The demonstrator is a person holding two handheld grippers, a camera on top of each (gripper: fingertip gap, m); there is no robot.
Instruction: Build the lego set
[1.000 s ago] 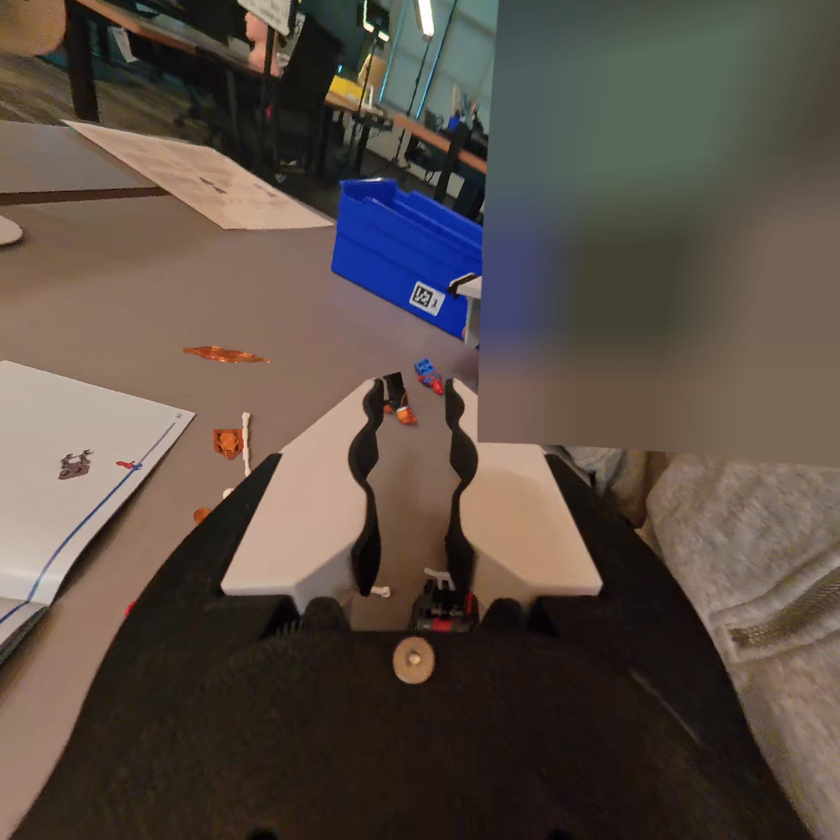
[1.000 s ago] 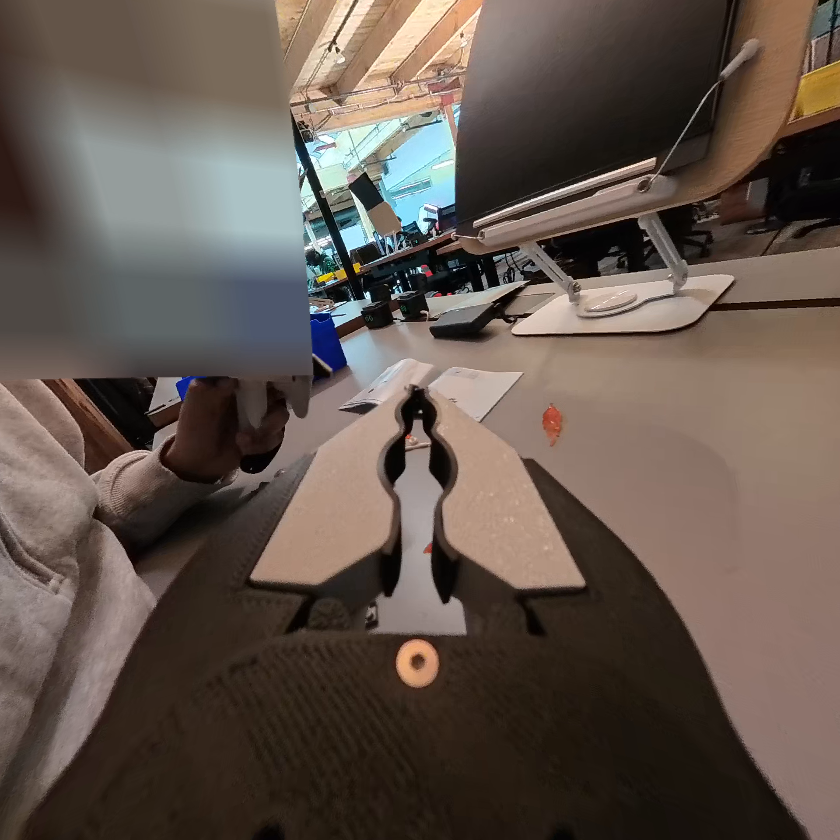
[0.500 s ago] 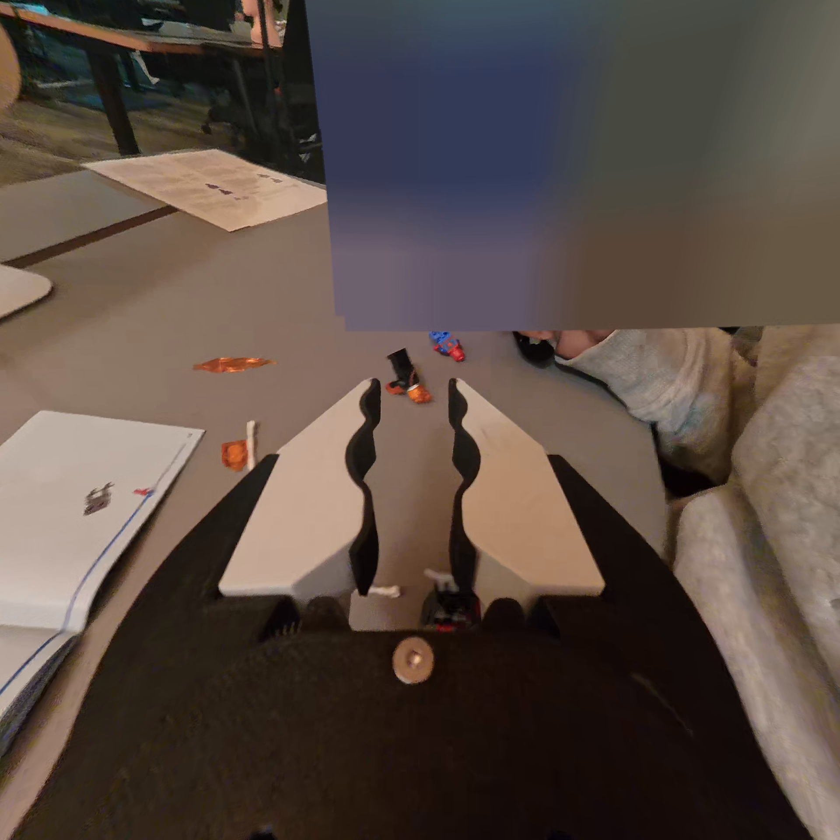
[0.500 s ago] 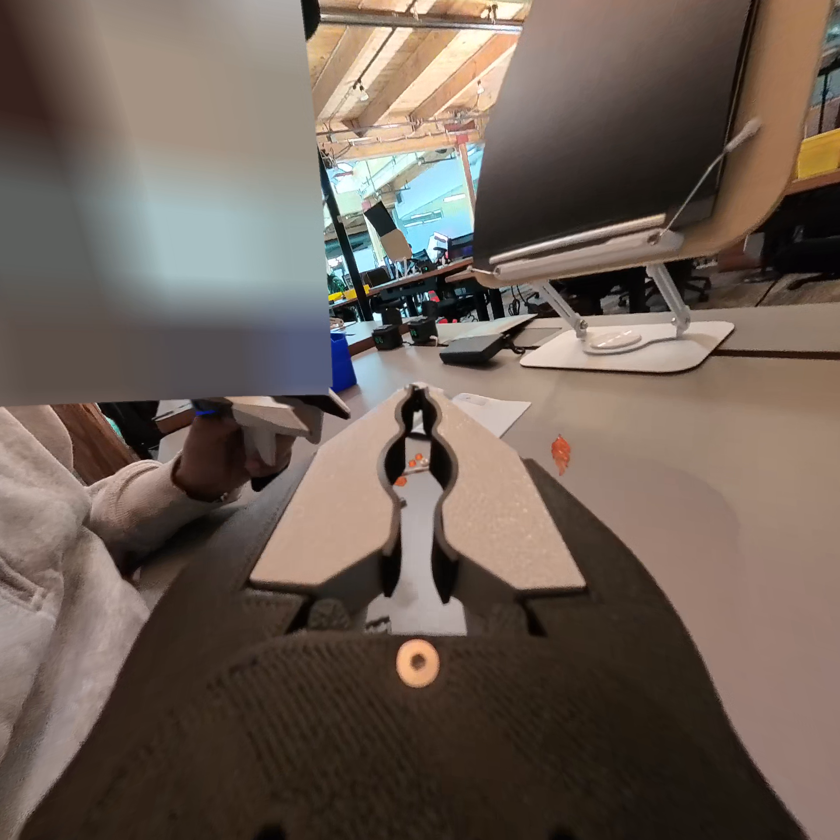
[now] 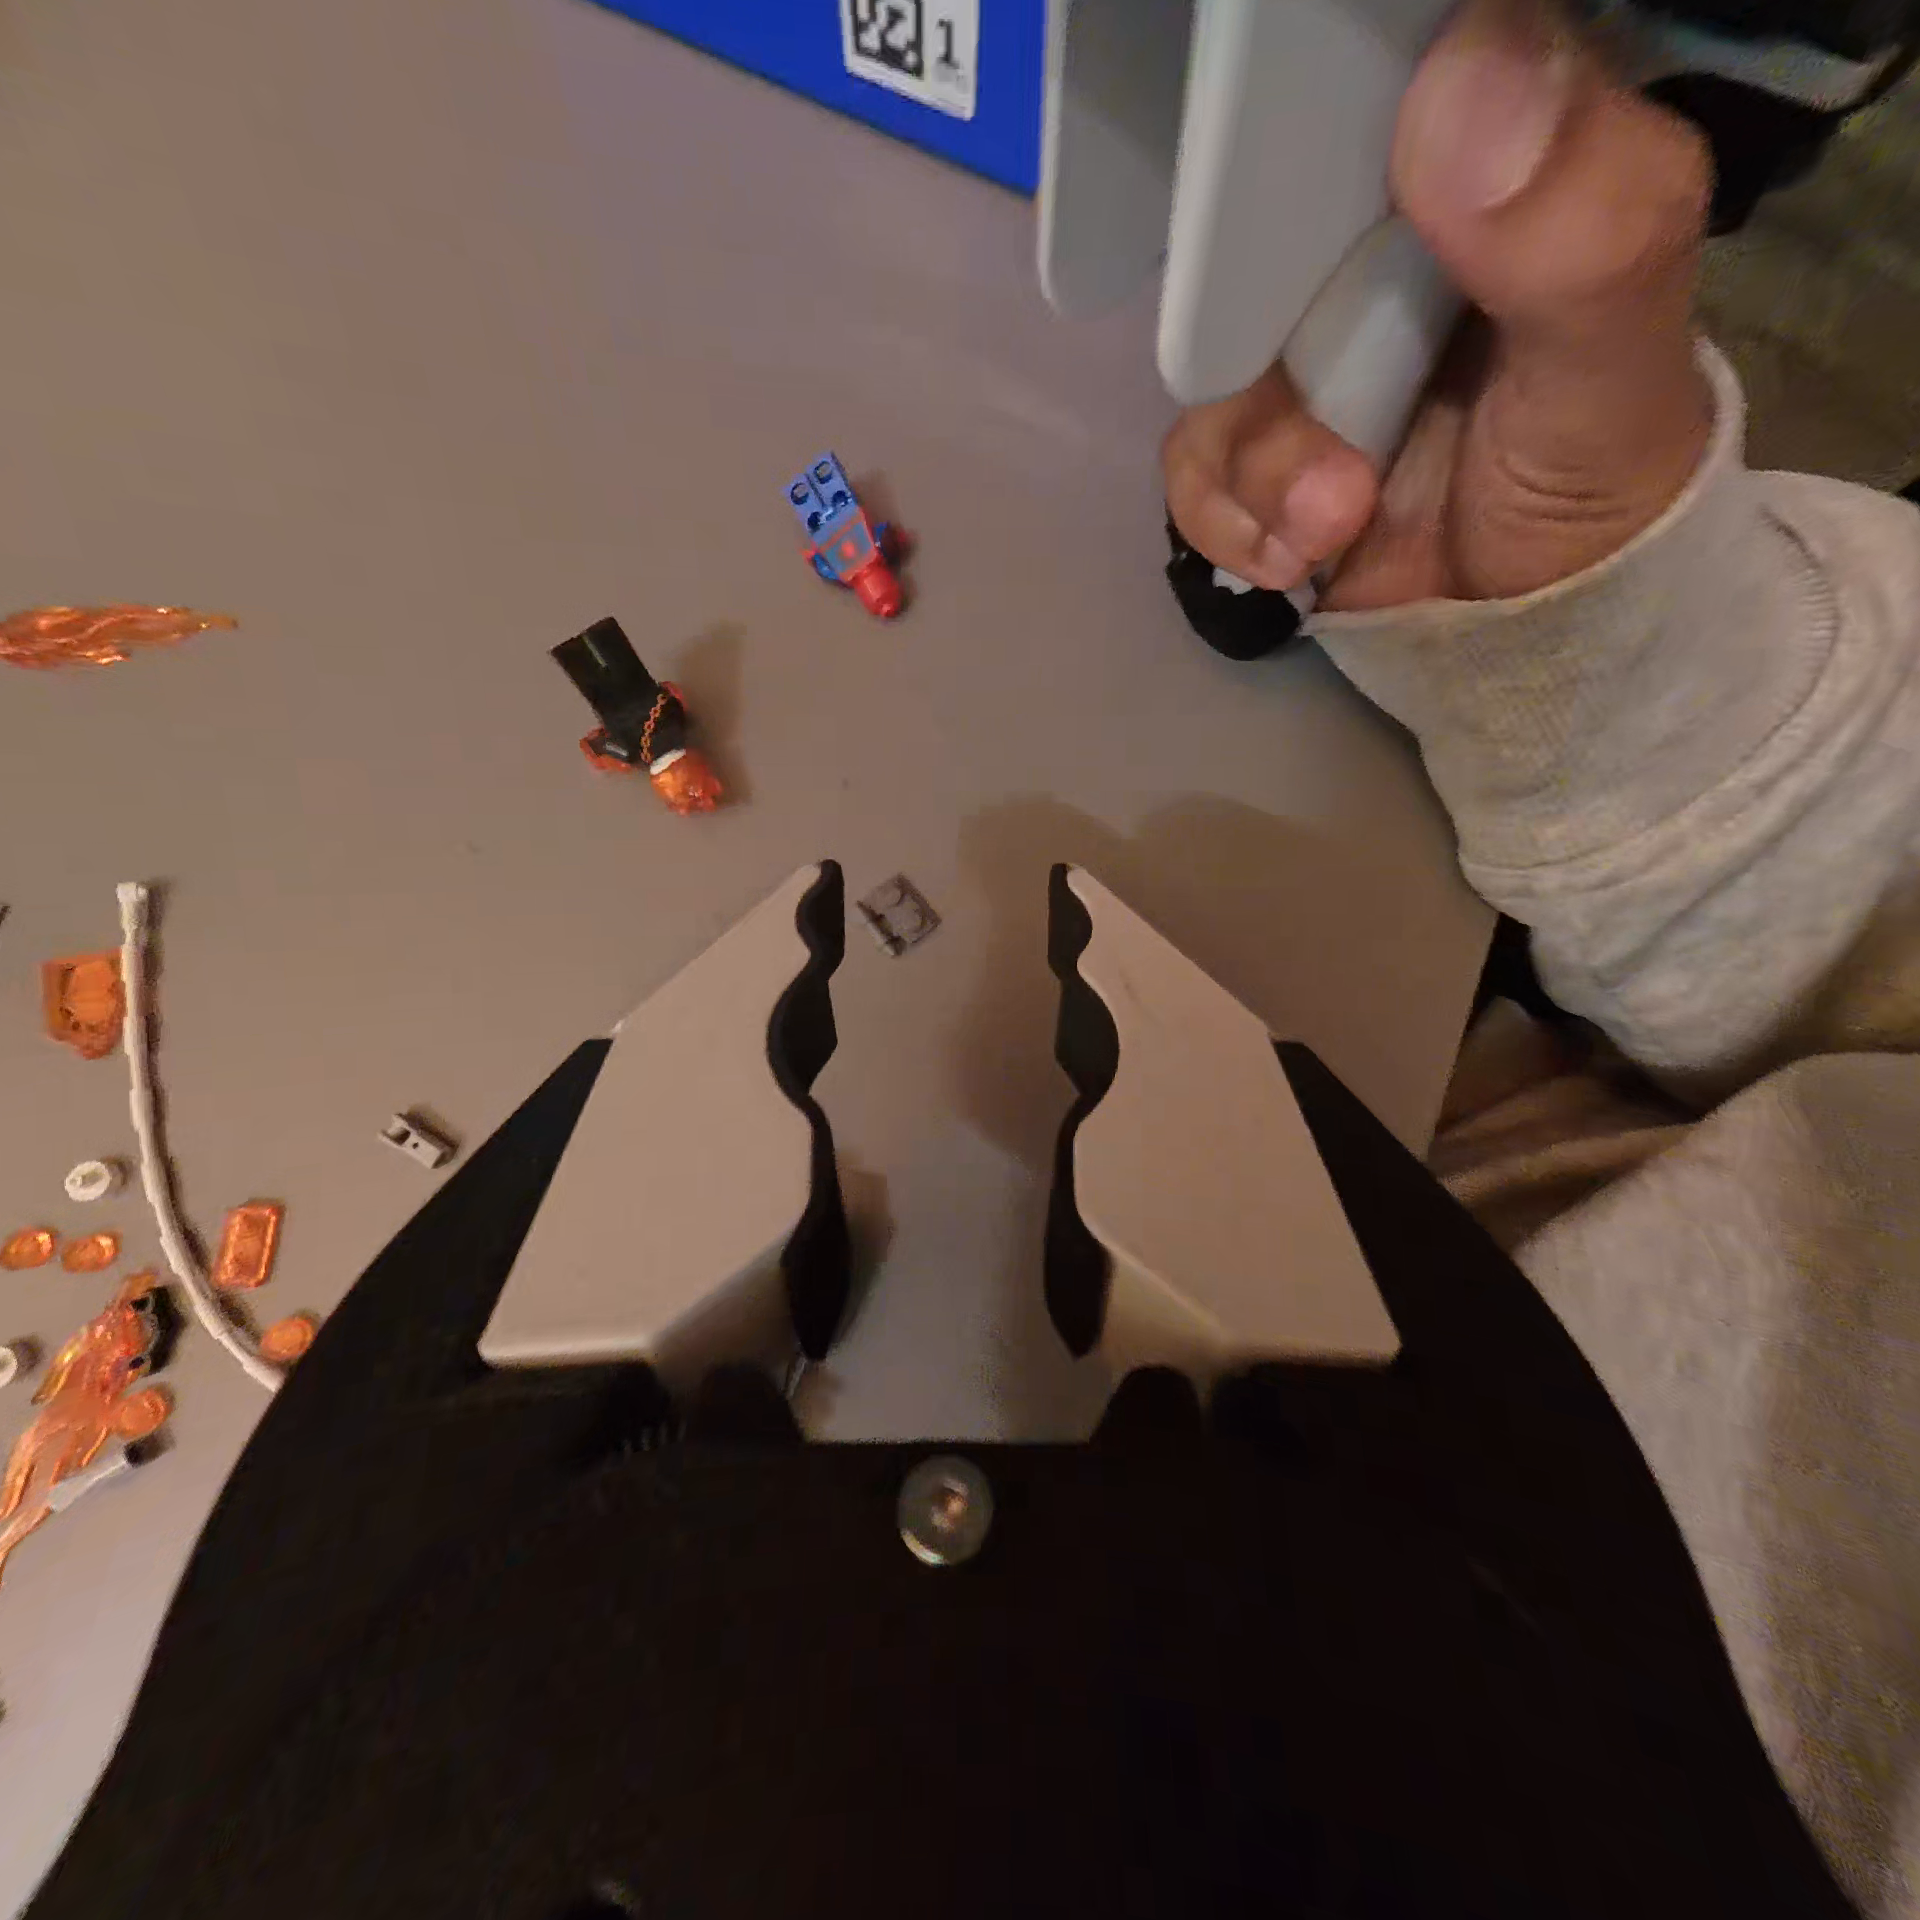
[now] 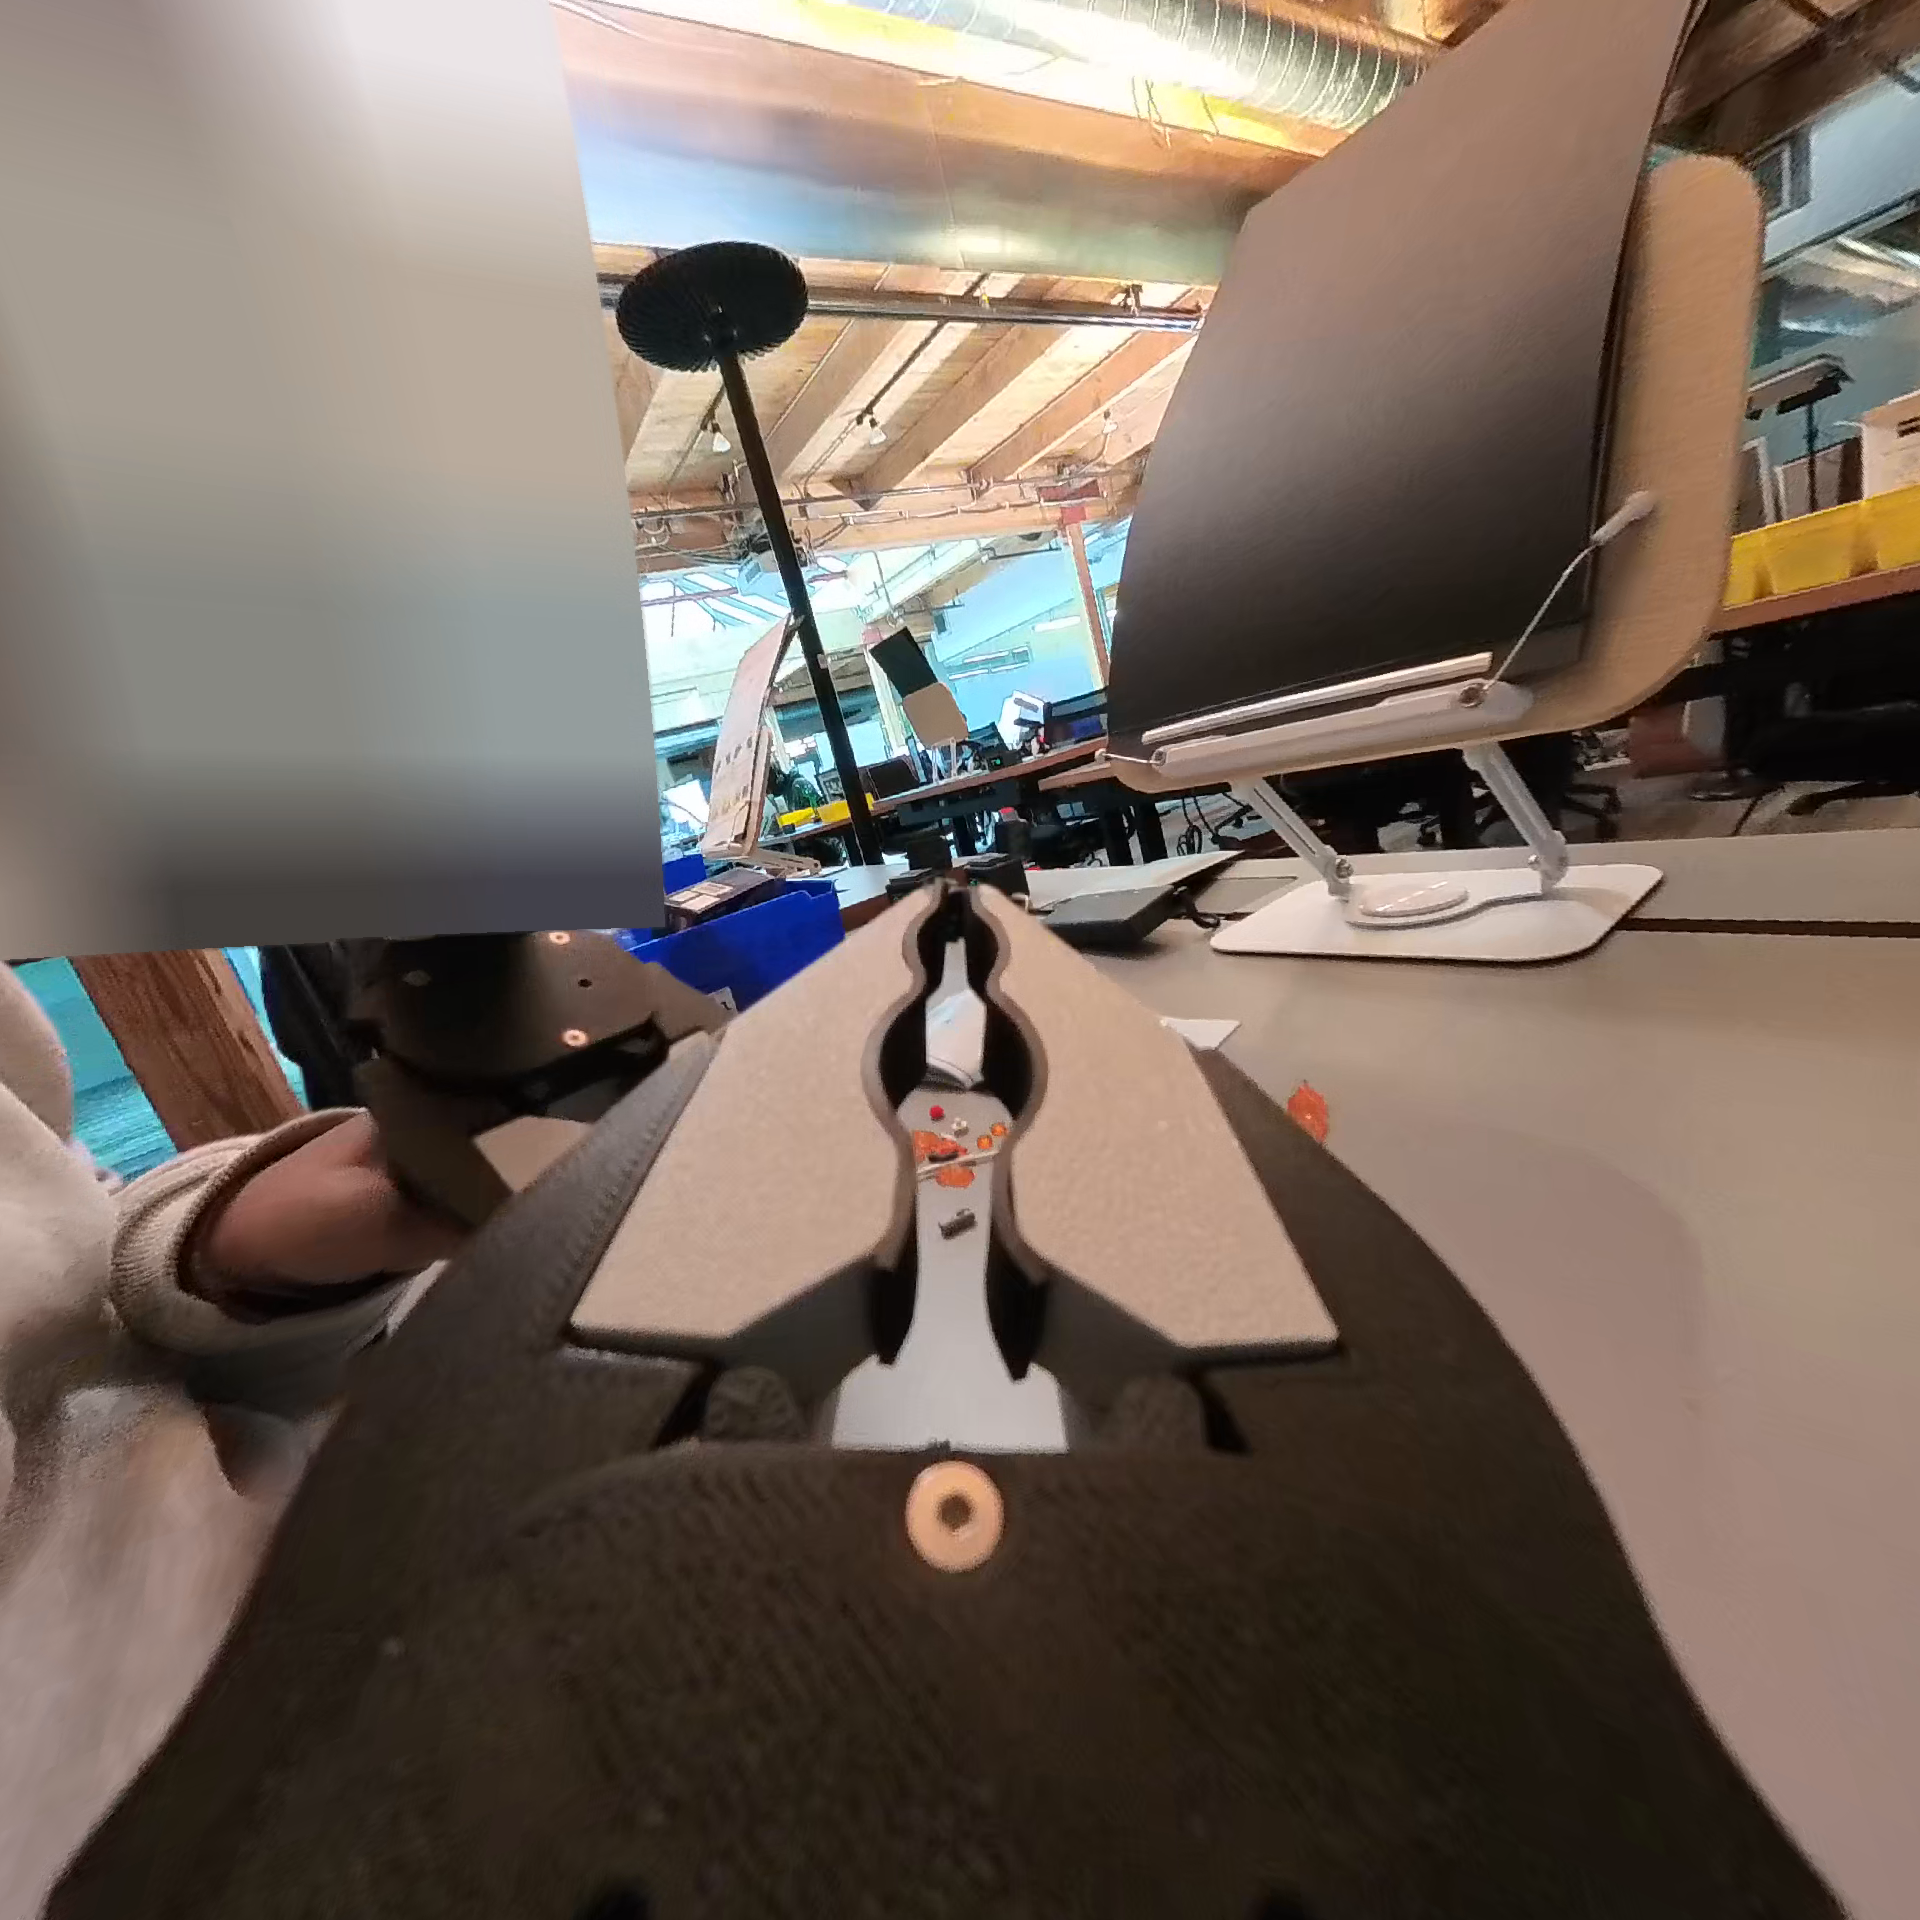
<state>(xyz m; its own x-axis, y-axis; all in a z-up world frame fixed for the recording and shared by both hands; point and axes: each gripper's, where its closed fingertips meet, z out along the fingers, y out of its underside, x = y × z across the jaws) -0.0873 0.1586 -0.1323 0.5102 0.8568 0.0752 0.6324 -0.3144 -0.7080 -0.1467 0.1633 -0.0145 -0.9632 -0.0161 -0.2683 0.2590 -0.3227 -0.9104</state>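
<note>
My left gripper (image 5: 940, 883) points down at the grey table (image 5: 364, 364) with its jaws open and nothing in its grasp. A small grey plate (image 5: 899, 914) lies flat on the table between the fingertips, close to the left finger (image 5: 717, 997), and neither pad presses on it. Beyond it lie a black and orange minifigure (image 5: 639, 717) and a blue and red minifigure (image 5: 847, 530). My right gripper (image 6: 951, 899) is shut with nothing visible between its tips, and it is held above the table facing the room. A hand (image 5: 1455, 312) holds its handle in the left wrist view.
Orange flame pieces (image 5: 104, 634), a white chain (image 5: 156, 1143), several small orange parts (image 5: 244, 1242) and a small grey piece (image 5: 416, 1138) lie to the left. A blue bin (image 5: 790, 52) stands beyond. A screen on a stand (image 6: 1351, 520) is at the far right. There is about 12 centimetres between the tips of the two grippers. To the small grey piece (image 5: 416, 1138): left tips about 11 centimetres, right tips about 20 centimetres. It turns up in the right wrist view (image 6: 955, 1221) as well.
My left gripper has tipped down towards the table and opened wider; the grey plate now lies between its tips. My right gripper has tilted upward and stays shut.
</note>
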